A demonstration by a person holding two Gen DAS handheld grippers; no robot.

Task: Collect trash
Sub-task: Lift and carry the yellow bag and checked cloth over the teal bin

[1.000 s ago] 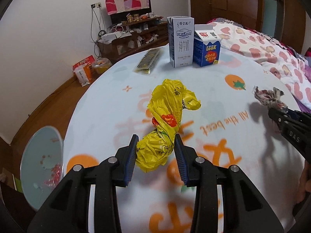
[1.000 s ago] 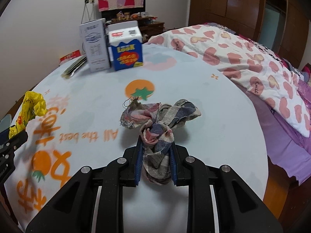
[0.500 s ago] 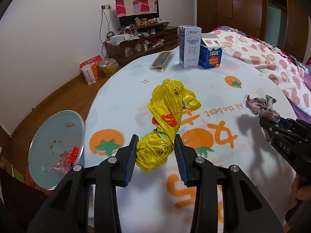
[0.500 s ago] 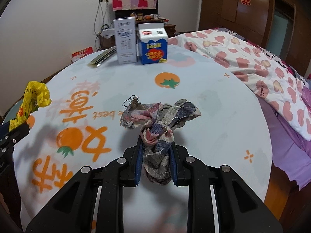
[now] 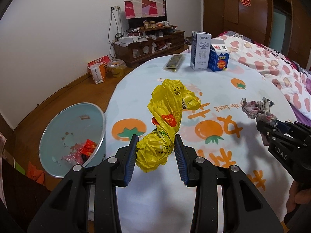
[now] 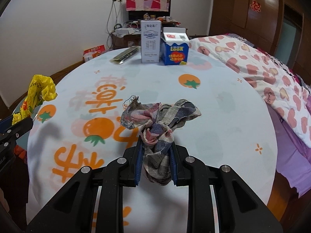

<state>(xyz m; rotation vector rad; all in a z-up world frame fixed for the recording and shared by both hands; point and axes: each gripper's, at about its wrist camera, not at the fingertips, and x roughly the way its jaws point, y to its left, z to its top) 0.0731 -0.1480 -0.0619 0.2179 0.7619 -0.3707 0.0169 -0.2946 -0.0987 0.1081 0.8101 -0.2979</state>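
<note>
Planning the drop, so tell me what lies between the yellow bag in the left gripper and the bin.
Nothing. In the left wrist view, the yellow bag and the bin are separated only by bare tablecloth running to the table's edge.

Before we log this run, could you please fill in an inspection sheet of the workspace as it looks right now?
Surface: round table, fruit-print cloth.
Job's things: yellow plastic bag; checked rag; pale blue bin on the floor, holding red wrappers.
Clutter: white carton, blue carton, flat dark packet at the far edge.
Grippers: left gripper shut on the bag; right gripper shut on the rag.
Cables: wires hanging by the wall socket.
Surroundings: bed, cluttered wooden shelf.
</note>
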